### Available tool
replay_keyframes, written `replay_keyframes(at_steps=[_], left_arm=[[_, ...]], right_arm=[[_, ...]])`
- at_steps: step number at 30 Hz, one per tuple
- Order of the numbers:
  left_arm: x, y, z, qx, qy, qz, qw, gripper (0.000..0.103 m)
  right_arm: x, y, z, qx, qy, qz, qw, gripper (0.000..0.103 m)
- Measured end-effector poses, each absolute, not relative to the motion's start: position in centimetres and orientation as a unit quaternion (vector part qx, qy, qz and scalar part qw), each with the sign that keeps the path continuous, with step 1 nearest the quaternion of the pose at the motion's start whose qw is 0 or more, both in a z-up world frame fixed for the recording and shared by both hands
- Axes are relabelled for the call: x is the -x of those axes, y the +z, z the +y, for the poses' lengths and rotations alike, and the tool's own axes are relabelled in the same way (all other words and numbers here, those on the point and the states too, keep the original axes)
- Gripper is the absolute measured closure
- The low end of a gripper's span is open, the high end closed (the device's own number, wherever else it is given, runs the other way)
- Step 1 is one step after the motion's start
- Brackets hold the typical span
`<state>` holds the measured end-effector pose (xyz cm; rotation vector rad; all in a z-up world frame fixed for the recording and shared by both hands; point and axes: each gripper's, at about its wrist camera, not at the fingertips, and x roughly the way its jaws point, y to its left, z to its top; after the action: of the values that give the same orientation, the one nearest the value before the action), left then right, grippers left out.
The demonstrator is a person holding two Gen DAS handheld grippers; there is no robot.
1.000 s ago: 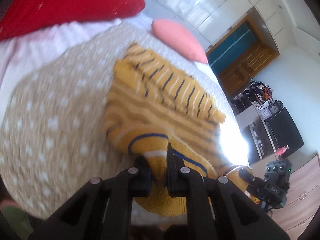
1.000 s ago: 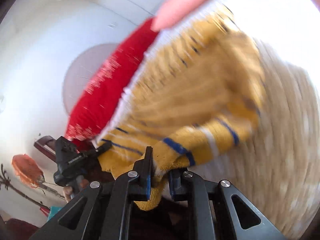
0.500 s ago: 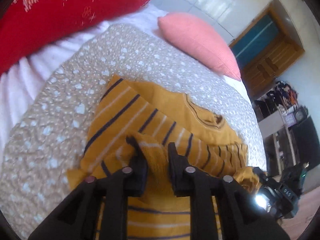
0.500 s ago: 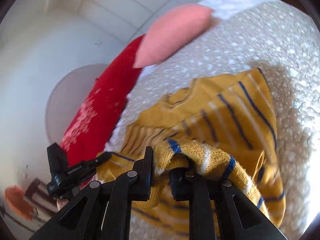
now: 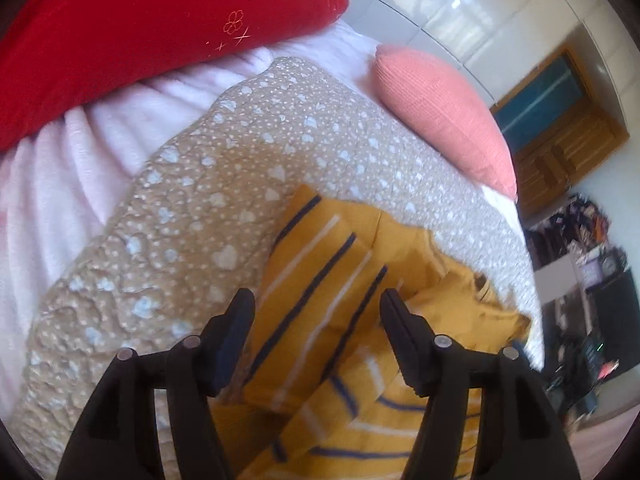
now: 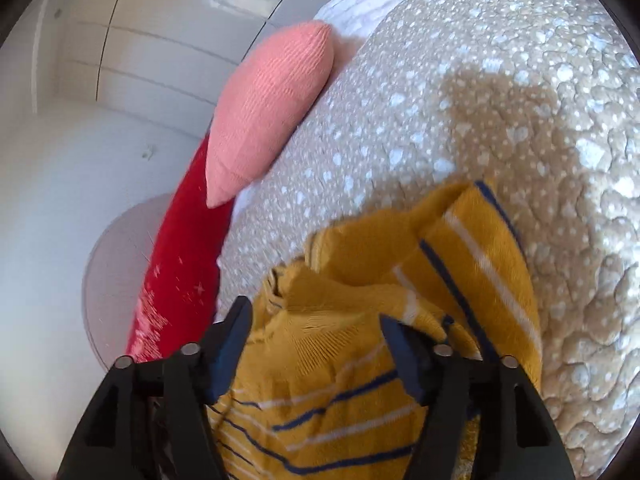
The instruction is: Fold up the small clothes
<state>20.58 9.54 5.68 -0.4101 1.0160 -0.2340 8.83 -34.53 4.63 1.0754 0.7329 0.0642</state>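
A small mustard-yellow sweater (image 5: 332, 292) with navy and white stripes lies on a beige dotted quilt (image 5: 192, 208). Its lower part is folded up over the body, and the neckline shows at the right. My left gripper (image 5: 316, 312) is open, with its jaws wide apart just above the folded striped part and holding nothing. In the right wrist view the same sweater (image 6: 400, 320) lies bunched below my right gripper (image 6: 316, 332), which is open and empty over the fabric. The quilt (image 6: 500, 100) spreads beyond it.
A red pillow (image 5: 132, 28) and a pink pillow (image 5: 448, 116) lie at the head of the bed, on a white blanket (image 5: 80, 152). They also show in the right wrist view: the pink pillow (image 6: 272, 108) and the red pillow (image 6: 180, 264). Wooden furniture (image 5: 560, 120) and clutter stand at the right.
Both grippers carried the sweater's lower edge up over its body, then opened and let it go. The fold now rests on the sweater.
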Motion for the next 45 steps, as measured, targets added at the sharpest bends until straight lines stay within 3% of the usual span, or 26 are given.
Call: replay_keyframes(at_steps=[8, 9, 12, 17, 22, 27, 35, 41, 45], left_arm=[[-17.5, 5.5, 6.5, 0.038, -0.155, 0.463, 0.872, 0.021], [-17.6, 5.0, 5.9, 0.002, -0.131, 0.47, 0.873, 0.021], [-18.6, 3.9, 6.9, -0.02, -0.052, 0.479, 0.876, 0.038], [-17.0, 4.3, 10.4, 0.08, -0.054, 0.473, 0.876, 0.039], [-10.0, 5.0, 11.3, 0.114, -0.078, 0.449, 0.883, 0.034], [-3.1, 4.7, 11.8, 0.124, -0.075, 0.428, 0.892, 0.025], [1.0, 3.0, 11.8, 0.132, -0.078, 0.441, 0.884, 0.022], [3.1, 3.8, 11.8, 0.137, -0.08, 0.438, 0.885, 0.022], [4.7, 5.1, 11.3, 0.126, -0.078, 0.428, 0.891, 0.022]], right_arm=[[-5.1, 7.6, -32.5, -0.442, 0.055, 0.351, 0.823, 0.026], [-4.6, 7.9, -32.0, -0.426, 0.059, 0.359, 0.828, 0.026], [-3.7, 8.4, -30.0, -0.375, 0.076, 0.377, 0.843, 0.026], [-5.3, 9.4, -24.9, -0.315, 0.129, 0.405, 0.849, 0.028], [-10.3, 8.1, -17.6, -0.235, 0.151, 0.452, 0.847, 0.059], [-16.6, 4.8, -10.2, -0.131, 0.138, 0.502, 0.844, 0.064], [-22.0, 4.7, -3.3, -0.068, 0.129, 0.511, 0.847, 0.06], [-15.8, 9.4, -4.6, -0.107, 0.185, 0.477, 0.853, 0.057], [-9.9, 11.9, -9.1, -0.149, 0.191, 0.459, 0.855, 0.047]])
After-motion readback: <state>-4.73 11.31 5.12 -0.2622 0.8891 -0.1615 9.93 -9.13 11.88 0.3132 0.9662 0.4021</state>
